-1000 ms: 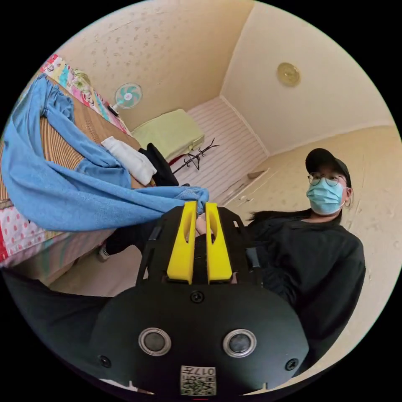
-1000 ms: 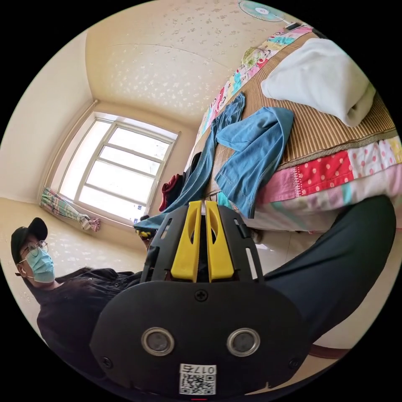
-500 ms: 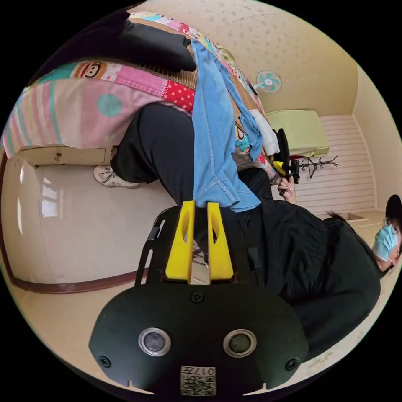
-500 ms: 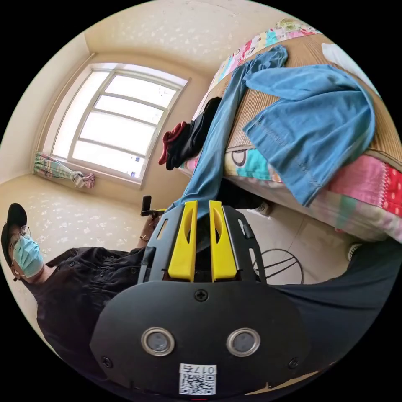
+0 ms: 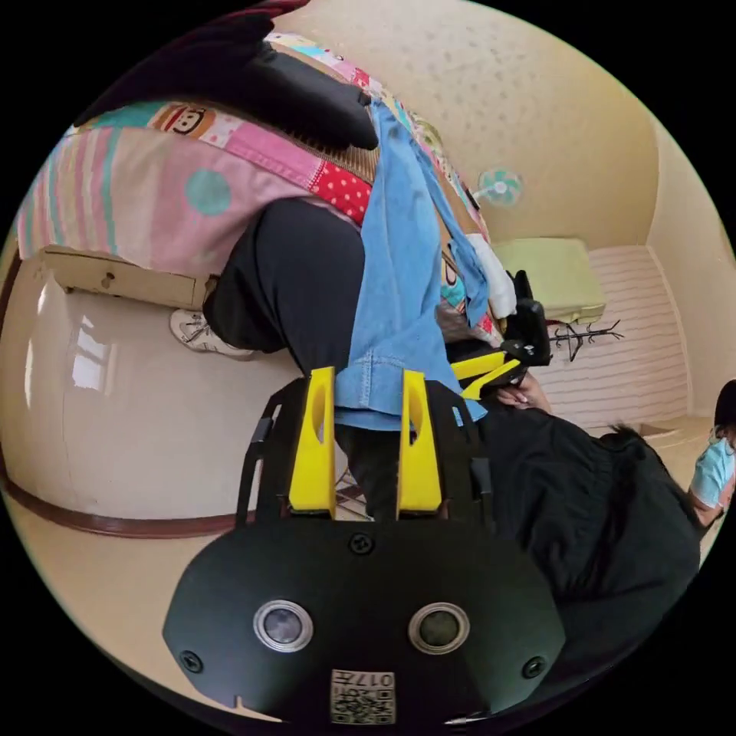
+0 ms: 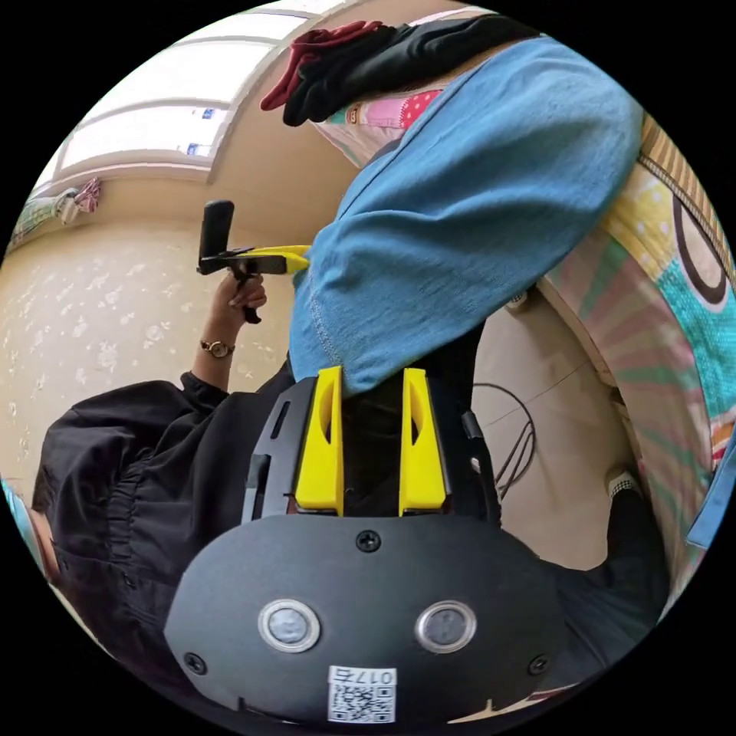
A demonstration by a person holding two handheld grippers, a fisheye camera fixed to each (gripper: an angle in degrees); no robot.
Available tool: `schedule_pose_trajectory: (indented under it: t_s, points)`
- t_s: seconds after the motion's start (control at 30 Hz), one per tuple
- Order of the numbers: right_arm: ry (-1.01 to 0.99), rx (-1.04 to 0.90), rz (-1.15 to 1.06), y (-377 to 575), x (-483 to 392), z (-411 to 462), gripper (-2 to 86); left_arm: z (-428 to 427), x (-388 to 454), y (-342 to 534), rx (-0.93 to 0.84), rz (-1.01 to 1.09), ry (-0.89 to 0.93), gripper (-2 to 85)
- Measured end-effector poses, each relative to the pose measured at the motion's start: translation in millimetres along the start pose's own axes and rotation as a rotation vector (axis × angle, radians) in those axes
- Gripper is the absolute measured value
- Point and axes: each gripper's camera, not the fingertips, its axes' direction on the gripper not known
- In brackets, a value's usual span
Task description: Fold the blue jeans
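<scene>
1. Cream wallpapered walls and a pale glossy floor (image 5: pixel 138 429) surround a bed (image 5: pixel 153 192) with a patchwork cover in pink, red dots and cartoon prints; this bed serves as the landmark.
2. Blue jeans (image 5: pixel 399 291) lie on top of the bed and spill over its edge, with a hemmed end hanging down beside the person's dark trouser leg (image 5: pixel 299 284).
3. Seen from the left gripper view, the left gripper (image 5: pixel 366 383) has its yellow jaws spread apart, and the hanging hem of the jeans sits between the tips without either jaw pressing on it.
4. Seen from the right gripper view, the right gripper (image 6: pixel 372 379) also has its jaws parted; another hemmed end of the jeans (image 6: pixel 460 222), draped off the bed edge, hangs just at the jaw tips, and I cannot tell whether it touches them.
5. Dark clothes (image 6: pixel 399 54) and a red garment (image 6: pixel 307 61) are piled on the bed above the jeans in the right gripper view.
6. Beyond the bed edge in the left gripper view, the other gripper (image 5: pixel 491 368) shows beside the hanging denim, held by a hand (image 5: pixel 525 395).
7. In the right gripper view, a hand (image 6: pixel 238 295) wearing a wristwatch (image 6: pixel 218 349) holds the other gripper (image 6: pixel 264 261) next to the denim, off the side of the bed.
8. A small fan (image 5: pixel 498 186) is on the wall past the far end of the bed, and a window (image 6: pixel 138 130) is lit behind the clothes pile.
</scene>
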Motion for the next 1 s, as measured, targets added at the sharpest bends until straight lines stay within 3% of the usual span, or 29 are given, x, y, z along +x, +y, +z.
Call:
schedule_pose_trajectory:
  t_s: [0.17,0.37,0.43,0.63,0.73,0.87,1.0]
  points:
    - [0.074,0.069,-0.242,28,-42,-22,2.5,-18,31,-7,-0.03,0.14,0.062,4.2]
    - [-0.024,0.371,-0.462,81,-89,-112,1.8,-130,111,42,0.228,0.592,0.138,2.7]
    - [-0.049,0.312,-0.456,74,-83,-104,1.7,-136,107,48,0.213,0.617,0.129,2.2]
    - [0.023,-0.079,-0.353,36,-61,-24,1.7,-14,30,14,-0.251,0.249,-0.011,1.9]
    - [0.159,-0.018,-0.312,41,-57,-55,3.4,28,-17,4,-0.338,0.058,0.155,2.8]
    - [0.262,0.307,0.086,74,22,-151,7.3,10,-78,9,-0.179,-0.215,0.247,4.6]
    - [0.234,0.577,0.489,145,117,-231,10.3,-46,-81,21,0.102,-0.286,0.211,5.1]
